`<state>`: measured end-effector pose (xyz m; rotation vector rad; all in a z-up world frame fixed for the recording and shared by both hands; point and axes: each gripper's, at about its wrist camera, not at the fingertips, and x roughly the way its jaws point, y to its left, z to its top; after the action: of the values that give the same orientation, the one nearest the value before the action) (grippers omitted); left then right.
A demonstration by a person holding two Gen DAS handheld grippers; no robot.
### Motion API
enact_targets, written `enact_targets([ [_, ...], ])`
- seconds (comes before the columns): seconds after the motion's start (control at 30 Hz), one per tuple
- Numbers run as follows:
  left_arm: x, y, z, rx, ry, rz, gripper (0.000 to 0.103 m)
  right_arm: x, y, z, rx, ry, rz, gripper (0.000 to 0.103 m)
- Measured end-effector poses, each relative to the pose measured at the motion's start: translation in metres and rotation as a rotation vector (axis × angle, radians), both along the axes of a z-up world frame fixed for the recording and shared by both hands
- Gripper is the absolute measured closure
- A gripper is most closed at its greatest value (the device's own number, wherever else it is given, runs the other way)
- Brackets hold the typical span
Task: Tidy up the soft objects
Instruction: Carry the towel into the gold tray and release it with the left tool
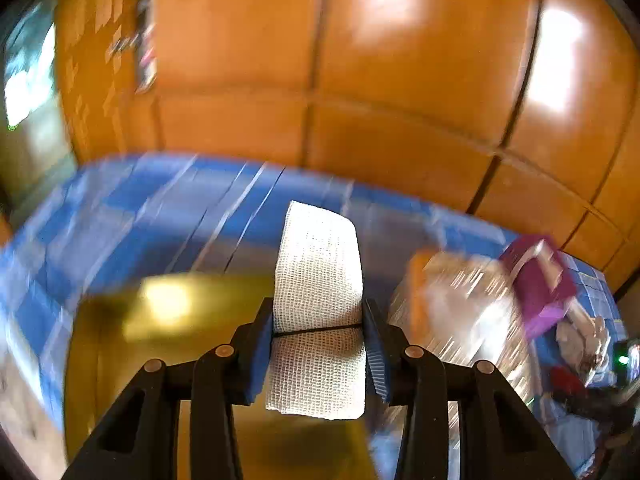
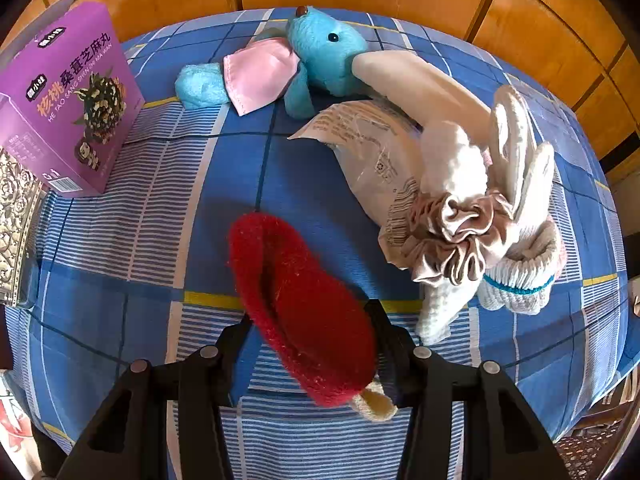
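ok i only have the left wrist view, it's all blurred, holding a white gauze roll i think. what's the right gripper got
Observer: The right gripper has a red felt piece between its fingers, with a cream tip sticking out underneath.
Operator: is the purple box standing or tipped
Observer: The purple box stands upright at the left of the blue checked sheet, flap open.
Operator: what soft stuff is left on the bed
Observer: A blue plush toy with a pink mask lying against it at the back.
Operator: anything else
Observer: On the right, a beige scrunchie lies on white knitted socks, over a crumpled plastic wrapper.
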<state>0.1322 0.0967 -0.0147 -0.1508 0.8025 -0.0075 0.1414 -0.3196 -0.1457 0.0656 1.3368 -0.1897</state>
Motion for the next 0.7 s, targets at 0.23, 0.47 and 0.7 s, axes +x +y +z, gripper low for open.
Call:
enact_targets([
  [0.23,-0.041,-0.001,-0.061,-0.070,0.139,0.030,0.060,-0.007,0.010,-0.003,-0.025,-0.022,0.001,0.053],
  [0.47,-0.060,-0.017,-0.076,-0.065,0.168,-0.012,0.034,-0.018,0.028,-0.003,-0.031,-0.066,0.014,0.071],
  [0.7,-0.076,-0.016,-0.066,-0.030,0.110,-0.054,0.028,-0.017,0.035,0.018,0.061,-0.100,-0.030,0.079],
])
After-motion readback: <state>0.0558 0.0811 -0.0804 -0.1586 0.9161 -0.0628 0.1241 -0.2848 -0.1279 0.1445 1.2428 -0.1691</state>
